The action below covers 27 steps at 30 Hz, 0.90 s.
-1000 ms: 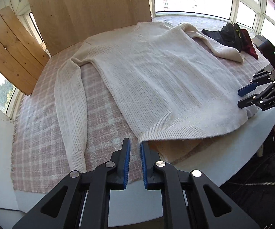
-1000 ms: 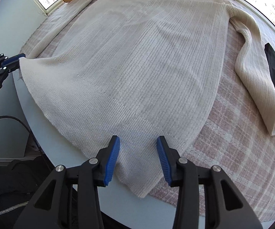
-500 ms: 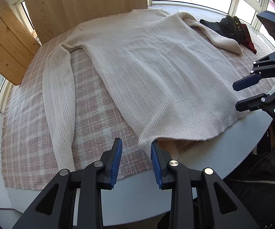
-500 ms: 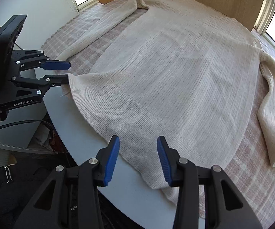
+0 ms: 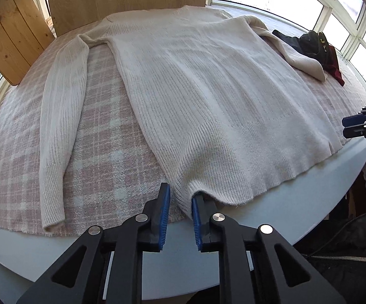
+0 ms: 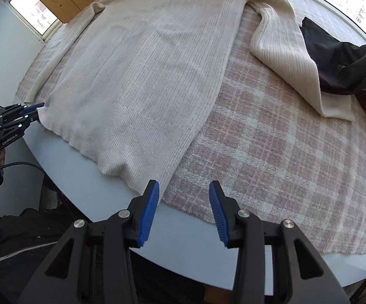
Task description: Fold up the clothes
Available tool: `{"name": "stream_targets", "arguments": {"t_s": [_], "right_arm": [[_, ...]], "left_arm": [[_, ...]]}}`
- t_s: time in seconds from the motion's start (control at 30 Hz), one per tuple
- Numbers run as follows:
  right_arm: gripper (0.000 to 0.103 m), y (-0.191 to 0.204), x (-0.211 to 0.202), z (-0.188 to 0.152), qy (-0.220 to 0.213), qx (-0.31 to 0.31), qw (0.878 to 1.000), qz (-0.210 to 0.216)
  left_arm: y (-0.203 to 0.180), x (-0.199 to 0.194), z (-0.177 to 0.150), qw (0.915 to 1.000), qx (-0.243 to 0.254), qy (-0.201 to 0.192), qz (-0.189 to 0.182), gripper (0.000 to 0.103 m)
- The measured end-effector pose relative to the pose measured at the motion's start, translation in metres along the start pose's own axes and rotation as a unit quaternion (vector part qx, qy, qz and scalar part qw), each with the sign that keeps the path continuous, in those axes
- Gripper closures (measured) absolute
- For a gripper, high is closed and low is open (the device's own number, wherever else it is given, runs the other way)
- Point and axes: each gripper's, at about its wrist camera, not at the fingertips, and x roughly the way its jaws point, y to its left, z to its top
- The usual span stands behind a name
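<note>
Since a second ago your left gripper (image 5: 179, 217) has dropped onto the near hem corner of the sweater (image 5: 208, 101), and its fingers have just been closing, with the knit between the blue pads; whether they pinch it yet you cannot tell. Your right gripper (image 6: 184, 212) has swung off the cloth: its fingers stand spread with nothing between them, just beside the other hem corner, over the plaid blanket (image 6: 284, 152). The sweater lies flat, hem overhanging the blanket onto the bare worktop (image 6: 76, 174). You are taking hold of the hem; next the right fingers likely must shift onto their corner. Beyond the far sleeve, dark clothes (image 6: 340, 63) crowd the right side.
</note>
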Motion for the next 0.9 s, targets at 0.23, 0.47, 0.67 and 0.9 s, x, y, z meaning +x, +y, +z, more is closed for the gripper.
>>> {"name": "stream_targets", "arguments": {"t_s": [0.23, 0.47, 0.67, 0.9], "right_arm": [[0.057, 0.009, 0.014, -0.005, -0.006, 0.006, 1.000, 0.007], [0.055, 0.011, 0.014, 0.000, -0.010, 0.004, 1.000, 0.000], [0.055, 0.018, 0.020, 0.000, -0.004, -0.013, 1.000, -0.003], [0.089, 0.022, 0.021, 0.002, 0.001, -0.014, 1.000, -0.020]], "left_arm": [[0.004, -0.009, 0.008, 0.9999, 0.011, -0.005, 0.002, 0.087], [0.010, -0.010, 0.013, 0.9997, 0.024, -0.005, -0.001, 0.087], [0.011, -0.005, 0.016, 0.9995, 0.031, -0.004, -0.008, 0.087], [0.012, -0.002, 0.019, 0.9990, 0.040, -0.003, -0.019, 0.087]]}}
